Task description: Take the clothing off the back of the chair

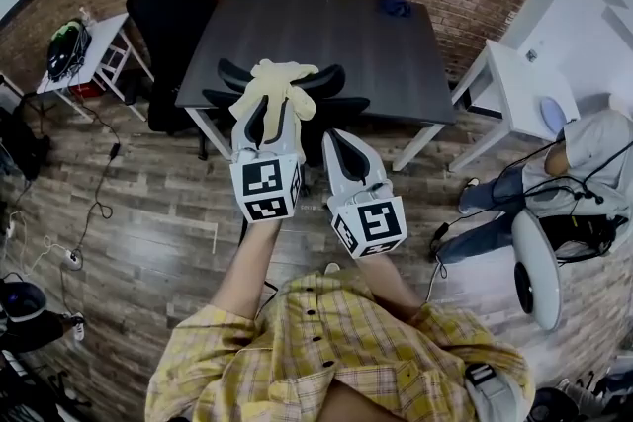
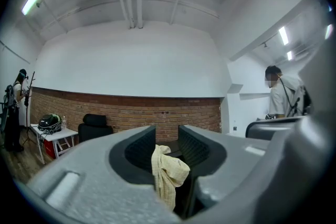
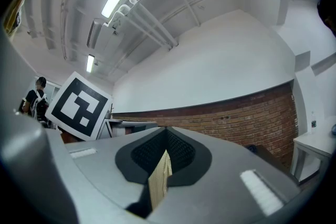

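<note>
A pale yellow piece of clothing (image 1: 274, 82) is bunched over the tips of my left gripper (image 1: 274, 114), above the back of the black office chair (image 1: 331, 82) that is pushed in at the dark table (image 1: 326, 25). In the left gripper view the clothing (image 2: 168, 173) hangs in the gap of that gripper (image 2: 167, 134), whose jaws stand apart without pressing on it. My right gripper (image 1: 334, 138) is just to the right, level with the left. In the right gripper view its jaws (image 3: 166, 134) are shut on a thin fold of the same cloth (image 3: 159, 183).
A second black chair (image 1: 163, 5) stands at the table's left end, with a white side table (image 1: 94, 54) carrying a helmet beyond it. A white table (image 1: 514, 79) and a seated person (image 1: 584, 153) are at the right. Cables (image 1: 99, 203) run over the wooden floor.
</note>
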Demonstrator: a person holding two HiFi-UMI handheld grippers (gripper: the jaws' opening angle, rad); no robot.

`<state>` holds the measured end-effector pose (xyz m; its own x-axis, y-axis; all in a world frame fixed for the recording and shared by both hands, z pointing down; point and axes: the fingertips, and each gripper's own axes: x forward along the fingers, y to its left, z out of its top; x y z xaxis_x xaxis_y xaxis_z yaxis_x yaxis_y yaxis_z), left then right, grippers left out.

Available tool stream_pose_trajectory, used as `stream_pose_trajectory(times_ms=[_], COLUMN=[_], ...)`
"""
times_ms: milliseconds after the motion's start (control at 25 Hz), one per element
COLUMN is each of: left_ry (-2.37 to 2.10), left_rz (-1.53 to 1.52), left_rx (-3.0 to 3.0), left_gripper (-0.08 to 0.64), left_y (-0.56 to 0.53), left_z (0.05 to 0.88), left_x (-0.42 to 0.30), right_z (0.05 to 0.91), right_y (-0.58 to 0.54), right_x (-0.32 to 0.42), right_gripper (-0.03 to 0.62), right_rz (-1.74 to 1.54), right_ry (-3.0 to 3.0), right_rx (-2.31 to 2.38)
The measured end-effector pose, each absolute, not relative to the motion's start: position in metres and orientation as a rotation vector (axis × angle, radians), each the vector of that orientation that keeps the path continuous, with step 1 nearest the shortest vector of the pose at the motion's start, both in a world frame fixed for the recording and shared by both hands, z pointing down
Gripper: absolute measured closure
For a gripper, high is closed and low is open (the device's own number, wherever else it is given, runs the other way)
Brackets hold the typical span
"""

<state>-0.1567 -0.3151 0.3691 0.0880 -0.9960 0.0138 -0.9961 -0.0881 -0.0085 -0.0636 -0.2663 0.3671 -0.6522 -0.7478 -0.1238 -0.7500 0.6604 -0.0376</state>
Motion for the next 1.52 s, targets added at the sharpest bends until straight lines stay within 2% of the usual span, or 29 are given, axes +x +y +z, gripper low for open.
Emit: stream_pose_trajectory(times_ms=[760,1520], left_ry=[-2.14,-2.099], left_rz=[0.155,0.294], left_rx=[2.246,2.163], left_gripper=[0.296,0.27], left_y=[-0.361,-0.41], left_z=[0.389,0.434], left_x=[-0.174,-0.191], right_z=[0.37,0.376], right_y=[-0.276,-0.288], right_x=[-0.06,-0.058], right_gripper=[0.587,0.587], right_rz=[0.026,0.028], right_ry=[2.75,2.764], right_rx=[-1.244,-1.255])
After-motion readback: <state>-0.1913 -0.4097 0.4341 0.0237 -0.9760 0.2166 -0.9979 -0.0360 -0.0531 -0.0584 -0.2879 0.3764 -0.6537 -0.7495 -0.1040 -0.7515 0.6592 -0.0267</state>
